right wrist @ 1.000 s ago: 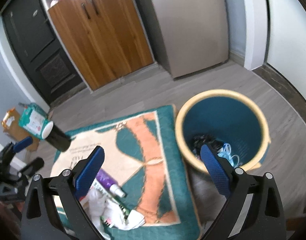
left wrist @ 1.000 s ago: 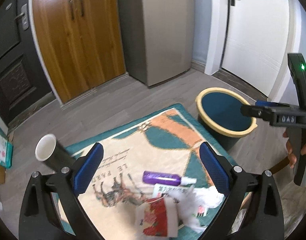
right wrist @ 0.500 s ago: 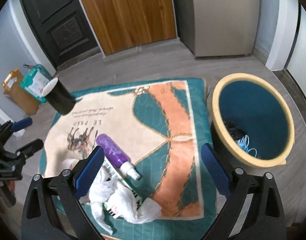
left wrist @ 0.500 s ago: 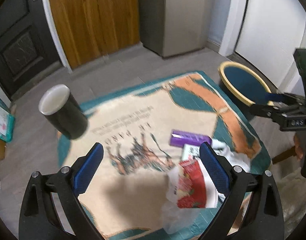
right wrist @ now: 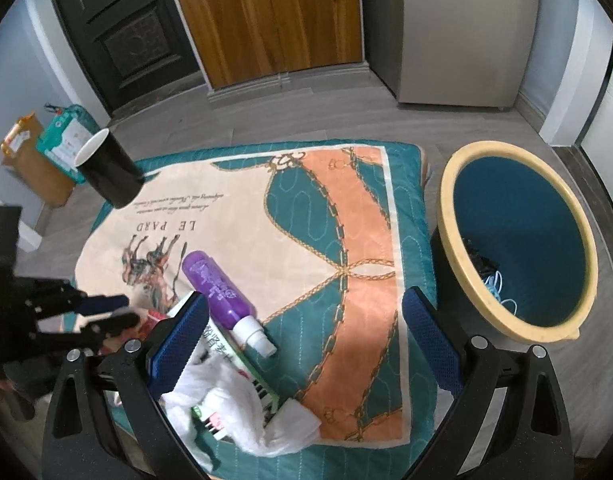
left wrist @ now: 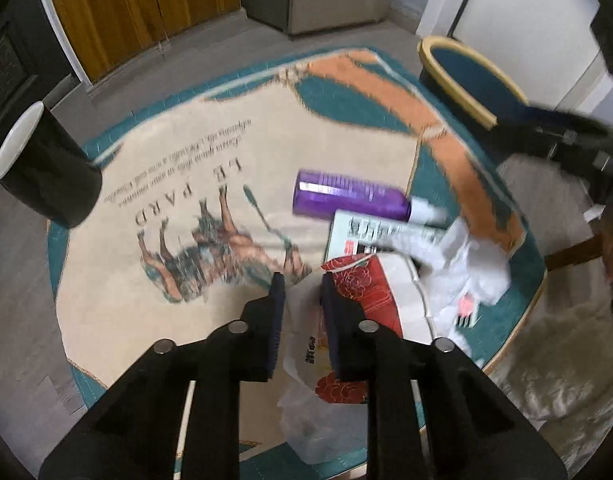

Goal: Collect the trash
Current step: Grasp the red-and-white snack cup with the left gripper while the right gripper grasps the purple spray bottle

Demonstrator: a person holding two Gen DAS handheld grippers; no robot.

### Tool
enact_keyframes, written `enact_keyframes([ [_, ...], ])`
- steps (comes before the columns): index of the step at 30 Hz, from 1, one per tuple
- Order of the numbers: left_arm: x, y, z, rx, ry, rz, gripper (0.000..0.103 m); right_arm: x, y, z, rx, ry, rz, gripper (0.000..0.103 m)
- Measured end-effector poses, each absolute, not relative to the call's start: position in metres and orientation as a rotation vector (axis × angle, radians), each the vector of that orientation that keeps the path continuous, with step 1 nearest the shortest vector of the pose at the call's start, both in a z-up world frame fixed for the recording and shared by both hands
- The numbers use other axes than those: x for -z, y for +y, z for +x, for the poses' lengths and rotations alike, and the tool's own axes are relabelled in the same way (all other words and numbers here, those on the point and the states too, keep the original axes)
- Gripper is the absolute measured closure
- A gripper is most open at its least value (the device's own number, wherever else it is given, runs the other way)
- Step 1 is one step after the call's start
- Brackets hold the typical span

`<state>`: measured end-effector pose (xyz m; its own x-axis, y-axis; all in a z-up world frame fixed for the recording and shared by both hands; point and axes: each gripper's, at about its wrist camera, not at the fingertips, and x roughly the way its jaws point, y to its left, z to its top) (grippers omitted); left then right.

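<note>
Trash lies at the near edge of a patterned cloth: a purple spray bottle (left wrist: 348, 199) (right wrist: 218, 286), a white printed box (left wrist: 380, 234), crumpled white plastic (left wrist: 472, 262) (right wrist: 242, 412) and a red-and-white floral package in clear plastic wrap (left wrist: 356, 304). My left gripper (left wrist: 300, 286) has its jaws nearly shut around the clear wrap at the package's left edge. It also shows in the right wrist view (right wrist: 118, 312). My right gripper (right wrist: 302, 320) is open and empty, above the bottle and the cloth's teal-orange part. The bin (right wrist: 452, 216) stands to its right.
A black cup (left wrist: 46, 172) (right wrist: 108, 172) with a white inside stands at the cloth's far left corner. The bin (left wrist: 454, 80) has a yellow rim, a teal inside and some trash at the bottom. A wooden cabinet (right wrist: 266, 20), dark door and boxes (right wrist: 56, 144) stand behind.
My left gripper has come down to the trash pile and closed from wide open to nearly shut on the wrapped red package. My right gripper has swung left from the bin toward the pile, still open.
</note>
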<state>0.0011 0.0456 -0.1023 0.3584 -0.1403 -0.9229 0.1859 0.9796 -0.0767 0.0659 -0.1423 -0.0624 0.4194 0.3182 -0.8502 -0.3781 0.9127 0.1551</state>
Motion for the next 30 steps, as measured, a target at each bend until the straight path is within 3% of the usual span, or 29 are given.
enact_keyframes([
  [8,0.077,0.056,0.009,0.175,1.091,0.033,0.092,0.079,-0.120,0.068,-0.500,1.055,-0.131,0.007],
  [10,0.071,0.062,0.012,0.157,1.069,0.027,0.099,0.085,-0.110,0.068,-0.524,1.059,-0.160,0.009],
  [12,0.067,0.069,0.017,0.139,1.055,0.021,0.103,0.092,-0.101,0.069,-0.542,1.061,-0.193,0.014],
  [15,0.067,0.079,0.022,0.120,1.055,0.001,0.103,0.104,-0.087,0.070,-0.574,1.089,-0.237,0.033],
  [22,0.087,0.090,0.030,0.117,1.112,-0.027,0.103,0.123,-0.062,0.070,-0.646,1.123,-0.290,0.048],
  [25,0.096,0.090,0.032,0.130,1.132,-0.042,0.091,0.129,-0.056,0.069,-0.668,1.133,-0.302,0.049],
  [27,0.103,0.087,0.034,0.145,1.149,-0.036,0.072,0.131,-0.054,0.071,-0.674,1.132,-0.299,0.049],
  [30,0.114,0.083,0.036,0.163,1.177,-0.018,0.072,0.132,-0.052,0.074,-0.682,1.135,-0.287,0.049],
])
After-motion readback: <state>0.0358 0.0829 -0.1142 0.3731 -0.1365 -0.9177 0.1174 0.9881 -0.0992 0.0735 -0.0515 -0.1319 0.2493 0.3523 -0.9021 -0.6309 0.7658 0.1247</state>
